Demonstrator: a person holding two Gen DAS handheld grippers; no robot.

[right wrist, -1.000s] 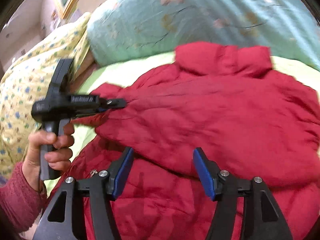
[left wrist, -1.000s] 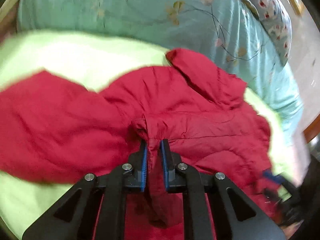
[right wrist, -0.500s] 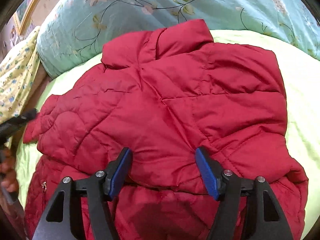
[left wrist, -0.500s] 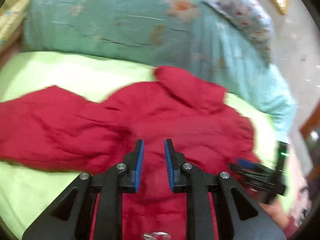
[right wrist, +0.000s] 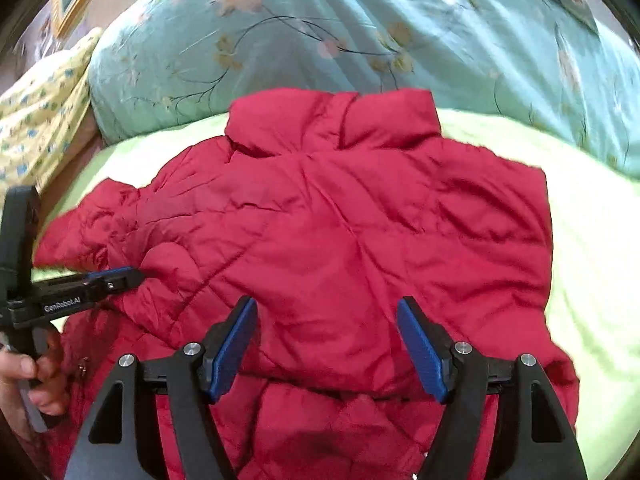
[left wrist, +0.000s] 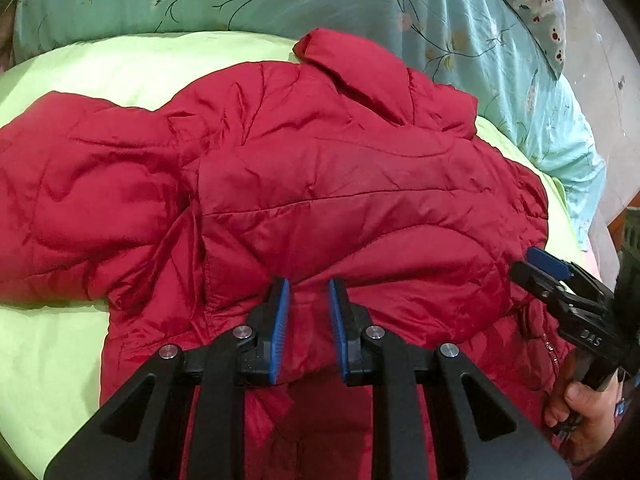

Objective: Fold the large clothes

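Observation:
A red puffer jacket (left wrist: 320,184) lies on the light green bed sheet (left wrist: 120,60), collar toward the pillows, with a sleeve folded across its body. It also fills the right wrist view (right wrist: 340,240). My left gripper (left wrist: 308,320) hovers over the jacket's lower middle, jaws a little apart and empty. It shows from the side in the right wrist view (right wrist: 120,276) at the left. My right gripper (right wrist: 328,344) is wide open and empty over the jacket's lower part. It shows in the left wrist view (left wrist: 548,264) at the jacket's right edge.
A teal floral duvet (right wrist: 340,40) lies along the far side of the bed. A yellow flowered pillow (right wrist: 36,120) sits at the far left. A pale patterned pillow (left wrist: 532,4) lies far right. Bare green sheet (right wrist: 592,240) runs right of the jacket.
My left gripper let go of the red fold it held a second ago and now stands slightly open. The sleeve now lies across the jacket. My right gripper stayed open.

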